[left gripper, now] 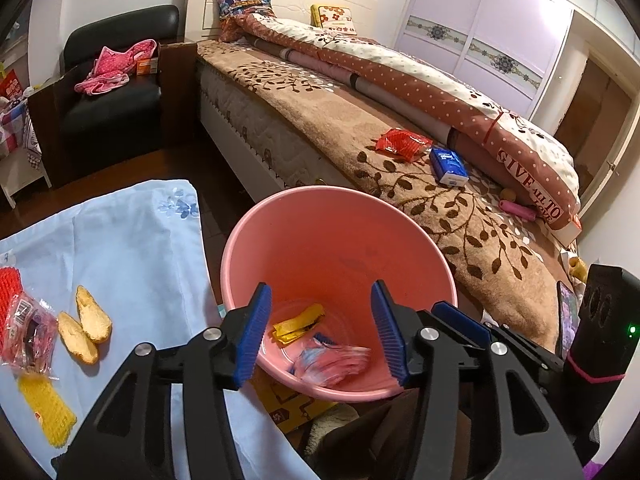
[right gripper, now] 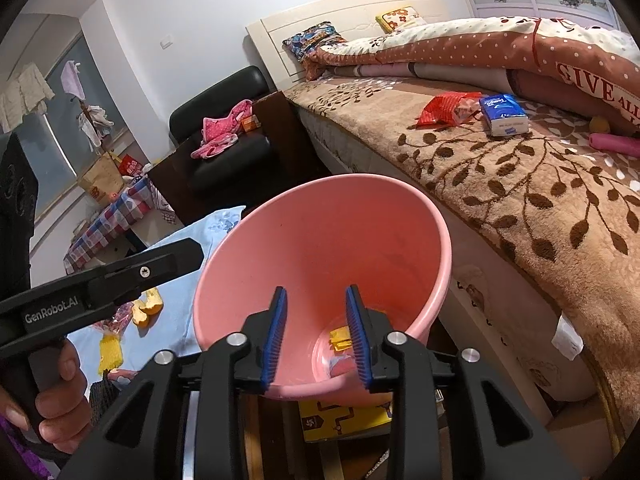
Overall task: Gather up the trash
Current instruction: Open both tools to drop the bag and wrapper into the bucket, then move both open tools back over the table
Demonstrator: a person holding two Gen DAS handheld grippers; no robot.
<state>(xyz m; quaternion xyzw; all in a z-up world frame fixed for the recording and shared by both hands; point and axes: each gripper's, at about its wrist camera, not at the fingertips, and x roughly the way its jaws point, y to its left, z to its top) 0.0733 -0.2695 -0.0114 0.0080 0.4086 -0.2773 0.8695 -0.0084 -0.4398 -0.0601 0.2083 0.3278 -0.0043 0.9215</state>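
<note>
Left gripper (left gripper: 320,332) and right gripper (right gripper: 316,336): jaws apart, nothing between the pads, both poised over the pink bin (left gripper: 280,232). Inside the bin lie a yellow wrapper (left gripper: 298,322) and a blurred pink-blue wrapper (left gripper: 332,362). More wrappers (left gripper: 28,332) remain on the light-blue cloth (left gripper: 132,240) beside it.

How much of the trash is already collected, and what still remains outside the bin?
Done: a yellow wrapper and a pink wrapper lie in the pink bin. In hand: nothing; the left gripper and right gripper are open above it. Left: peels and packets on the blue cloth, and a red wrapper on the bed.
</note>
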